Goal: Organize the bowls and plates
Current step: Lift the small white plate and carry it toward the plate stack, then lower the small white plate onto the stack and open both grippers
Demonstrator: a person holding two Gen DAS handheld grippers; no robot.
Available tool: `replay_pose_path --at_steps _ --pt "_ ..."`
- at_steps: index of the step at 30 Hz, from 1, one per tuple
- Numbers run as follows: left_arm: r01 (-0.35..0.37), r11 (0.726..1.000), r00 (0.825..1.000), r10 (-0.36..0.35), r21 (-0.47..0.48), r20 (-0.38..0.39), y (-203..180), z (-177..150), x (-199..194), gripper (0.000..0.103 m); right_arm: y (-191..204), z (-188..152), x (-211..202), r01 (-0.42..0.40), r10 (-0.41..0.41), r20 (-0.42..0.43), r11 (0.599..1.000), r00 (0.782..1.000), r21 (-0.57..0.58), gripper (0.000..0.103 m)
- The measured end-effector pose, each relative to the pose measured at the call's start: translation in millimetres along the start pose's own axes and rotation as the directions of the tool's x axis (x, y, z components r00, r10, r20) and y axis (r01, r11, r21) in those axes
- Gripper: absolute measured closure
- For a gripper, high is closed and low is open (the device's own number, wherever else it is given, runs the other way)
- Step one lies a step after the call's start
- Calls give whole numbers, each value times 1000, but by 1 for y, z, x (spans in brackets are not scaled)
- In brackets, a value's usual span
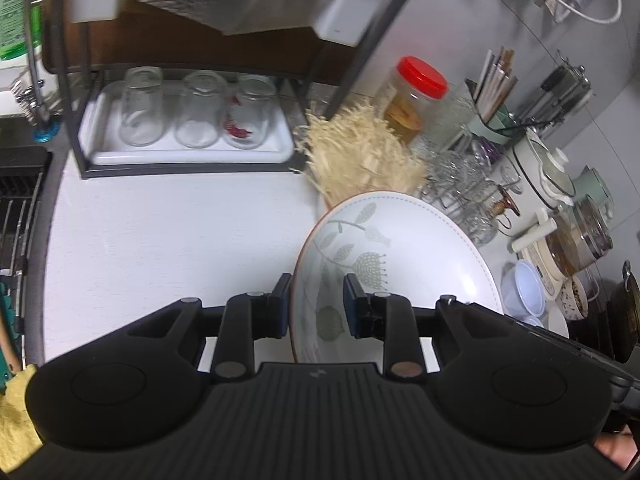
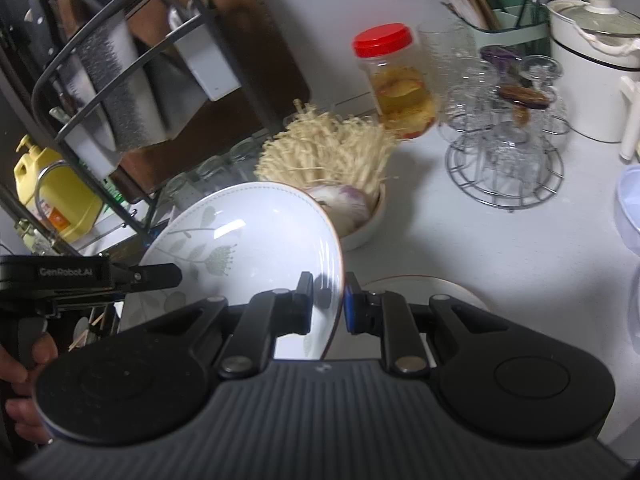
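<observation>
The left gripper (image 1: 316, 306) has its jaws straddling the near rim of the plate (image 1: 420, 248), one finger at the outer side and one over the inner face; a gap shows at the inner pad. The right gripper (image 2: 328, 304) pinches the opposite rim of that plate, jaws close together. A bare hand (image 2: 24, 376), left of the plate, grips the left tool's handle.

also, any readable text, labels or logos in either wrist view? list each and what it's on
"GenRobot.AI": on the black body of the left gripper, seen in the right wrist view.
Green bottle: white print, too blurred to read.
Yellow bottle: orange label, too small to read.
White box on the rack: a small dark mark, unreadable.
Nothing readable on the plate, only a leaf pattern.
</observation>
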State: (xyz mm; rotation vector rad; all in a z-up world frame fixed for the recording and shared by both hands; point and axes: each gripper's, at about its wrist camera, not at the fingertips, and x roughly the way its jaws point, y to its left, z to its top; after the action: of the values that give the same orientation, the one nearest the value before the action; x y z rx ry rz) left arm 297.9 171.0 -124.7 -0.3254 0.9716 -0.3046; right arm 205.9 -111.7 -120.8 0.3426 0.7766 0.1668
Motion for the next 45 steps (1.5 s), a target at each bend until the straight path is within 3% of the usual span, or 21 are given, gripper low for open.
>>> replay_pose_path --at_steps 21,31,38,45 --pt "28 996 990 -15 86 -139 -67 -27 58 72 -71 -22 -27 88 -87 -19 993 996 82 85" --pt "3 992 973 26 125 -230 -83 -43 92 72 -97 -37 -22 122 -117 -55 988 992 95 85" --pt "-47 986 956 91 161 -280 -94 -49 108 72 -103 -41 -15 137 -132 -60 987 989 86 85" --pt "-77 977 947 134 200 -291 -101 -49 118 71 -108 -45 -7 143 -138 -73 986 988 81 85"
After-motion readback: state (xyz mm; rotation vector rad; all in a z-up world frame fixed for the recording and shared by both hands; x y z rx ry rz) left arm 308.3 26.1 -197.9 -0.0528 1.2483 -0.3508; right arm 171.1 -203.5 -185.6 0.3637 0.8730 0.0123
